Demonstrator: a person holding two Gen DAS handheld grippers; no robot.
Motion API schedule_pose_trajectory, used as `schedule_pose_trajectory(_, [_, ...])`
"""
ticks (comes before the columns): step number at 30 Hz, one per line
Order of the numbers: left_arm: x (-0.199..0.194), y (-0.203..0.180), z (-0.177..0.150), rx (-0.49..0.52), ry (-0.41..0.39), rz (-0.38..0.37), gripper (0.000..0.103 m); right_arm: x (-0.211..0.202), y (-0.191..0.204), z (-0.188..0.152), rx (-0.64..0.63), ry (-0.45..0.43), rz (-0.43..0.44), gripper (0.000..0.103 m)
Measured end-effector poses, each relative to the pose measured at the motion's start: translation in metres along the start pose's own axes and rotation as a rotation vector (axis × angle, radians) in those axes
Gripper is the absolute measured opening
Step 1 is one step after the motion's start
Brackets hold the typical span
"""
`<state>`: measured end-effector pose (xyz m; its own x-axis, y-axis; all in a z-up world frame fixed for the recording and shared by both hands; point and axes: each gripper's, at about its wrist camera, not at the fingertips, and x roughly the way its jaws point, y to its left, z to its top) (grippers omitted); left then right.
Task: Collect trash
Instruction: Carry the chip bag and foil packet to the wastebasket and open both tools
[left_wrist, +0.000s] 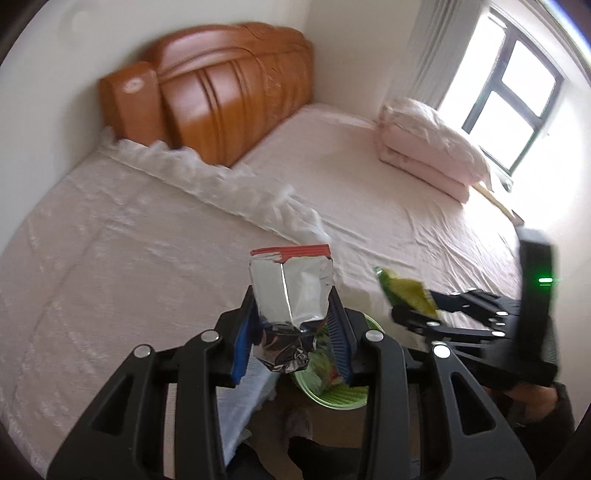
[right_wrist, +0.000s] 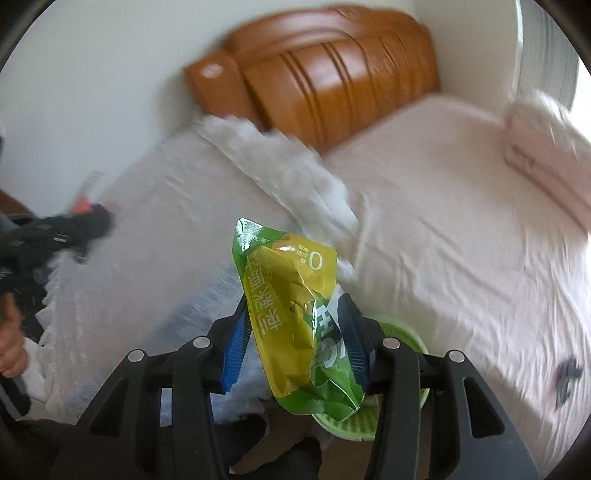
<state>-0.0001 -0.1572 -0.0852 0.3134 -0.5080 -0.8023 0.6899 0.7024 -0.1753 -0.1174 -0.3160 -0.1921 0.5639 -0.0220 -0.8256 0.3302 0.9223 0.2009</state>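
In the left wrist view, the left gripper (left_wrist: 293, 328) pinched a crumpled silver foil snack bag (left_wrist: 290, 299) at its lower half, centre frame; a green plastic waste basket (left_wrist: 332, 395) sat at five o'clock. In the right wrist view, the right gripper (right_wrist: 295, 343) clamped a glossy yellow-green snack pouch (right_wrist: 295, 314) mid-body, above the basket (right_wrist: 402, 336). Both looked light, crinkly and slippery.

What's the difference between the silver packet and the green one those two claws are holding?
The silver packet, in the left gripper, is bare foil with a red strip on top and a crumpled lower end. The green packet, in the right gripper, is glossy green and yellow with white printed characters, and looks smoother. Both are snack wrappers pinched between blue pads, above a green bin beside the bed.
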Motion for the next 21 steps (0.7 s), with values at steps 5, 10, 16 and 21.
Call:
schedule_pose_trajectory(5, [0.031,-0.027,-0.014,0.052,0.085,-0.031,0.035,0.062,-0.06,-0.041,0.15,0.132,-0.065,0.048])
schedule_pose_trajectory(10, [0.049,-0.046,-0.024,0.101,0.14,-0.046,0.035,0.115,-0.101,-0.079,0.287,0.27,-0.109,0.074])
schedule_pose_trajectory(16, [0.069,-0.072,-0.028,0.165,0.19,-0.056,0.035,0.101,-0.124,-0.094,0.389,0.269,-0.132,0.091])
schedule_pose_trajectory(21, [0.103,-0.099,-0.032,0.223,0.244,-0.072,0.038,0.06,-0.145,-0.093,0.426,0.206,-0.193,0.095])
